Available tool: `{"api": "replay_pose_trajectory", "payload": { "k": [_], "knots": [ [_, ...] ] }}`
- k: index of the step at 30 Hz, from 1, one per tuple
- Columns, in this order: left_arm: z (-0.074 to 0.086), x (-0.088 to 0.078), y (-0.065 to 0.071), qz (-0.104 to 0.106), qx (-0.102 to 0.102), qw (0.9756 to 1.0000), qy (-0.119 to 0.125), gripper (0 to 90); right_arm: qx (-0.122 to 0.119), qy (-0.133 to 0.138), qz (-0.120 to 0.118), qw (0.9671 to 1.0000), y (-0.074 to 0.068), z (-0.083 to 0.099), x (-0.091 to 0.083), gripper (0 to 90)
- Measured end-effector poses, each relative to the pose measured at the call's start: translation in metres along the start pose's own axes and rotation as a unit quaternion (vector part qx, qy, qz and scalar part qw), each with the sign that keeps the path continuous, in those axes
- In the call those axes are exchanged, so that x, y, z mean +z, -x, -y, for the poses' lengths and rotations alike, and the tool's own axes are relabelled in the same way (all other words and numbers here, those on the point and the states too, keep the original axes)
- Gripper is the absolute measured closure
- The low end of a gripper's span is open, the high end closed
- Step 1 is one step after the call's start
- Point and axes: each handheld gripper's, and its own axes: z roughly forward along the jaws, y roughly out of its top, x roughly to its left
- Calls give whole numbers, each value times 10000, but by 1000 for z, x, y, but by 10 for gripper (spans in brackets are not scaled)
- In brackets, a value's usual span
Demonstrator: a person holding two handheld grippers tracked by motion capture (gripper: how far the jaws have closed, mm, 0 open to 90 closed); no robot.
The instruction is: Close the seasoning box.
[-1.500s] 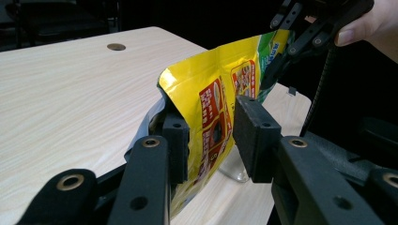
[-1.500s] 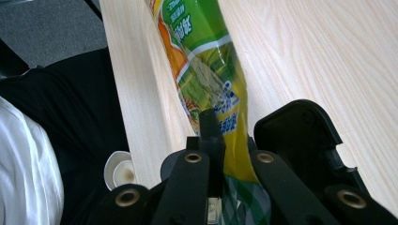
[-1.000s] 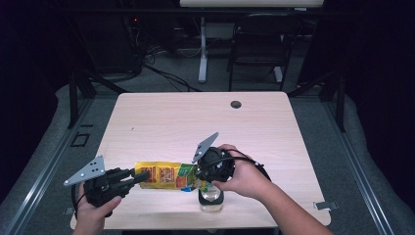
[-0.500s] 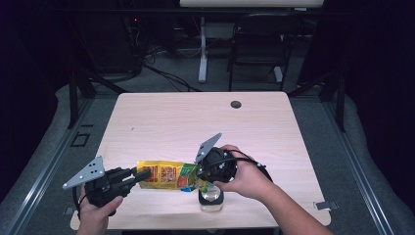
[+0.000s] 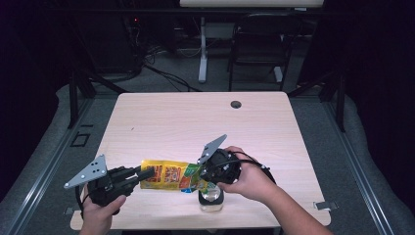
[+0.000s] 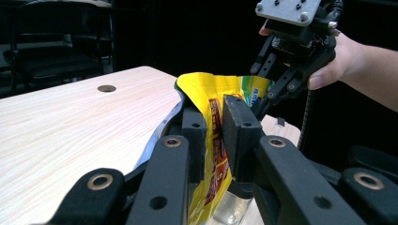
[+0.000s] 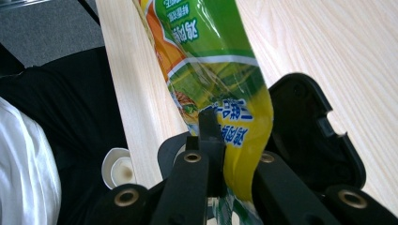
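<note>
The yellow snack pouch is held above the table's near edge, over a clear jar; it looks light, soft and slippery, so grip its flat ends. The left gripper, jaws just closing, pinches its left end; the right gripper clamps the right. The right gripper view adds a white cup below the table edge.

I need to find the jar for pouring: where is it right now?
In the high view the glass jar stands at the table's near edge, right of centre, just under the snack bag and the right gripper.
</note>
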Motion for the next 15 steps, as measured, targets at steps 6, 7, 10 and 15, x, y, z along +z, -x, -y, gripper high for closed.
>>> {"api": "replay_pose_trajectory", "payload": {
  "k": [6, 7, 10, 15],
  "knots": [
    [-4, 4, 3, 6, 58, 10000, -4, 798, -6, -6, 18, 10000, 1, 5, 0, 882],
    [-4, 5, 3, 17, 67, 10000, 12, 799, -19, -12, 12, 10000, 1, 6, -1, 881],
    [-6, 7, 5, 49, 89, 9999, 5, 800, 43, 32, 18, 10000, 2, 9, -1, 877],
    [-10, 10, 7, 76, 109, 9999, 27, 800, 74, 45, 29, 10000, 3, 12, -2, 875]
  ]
}}
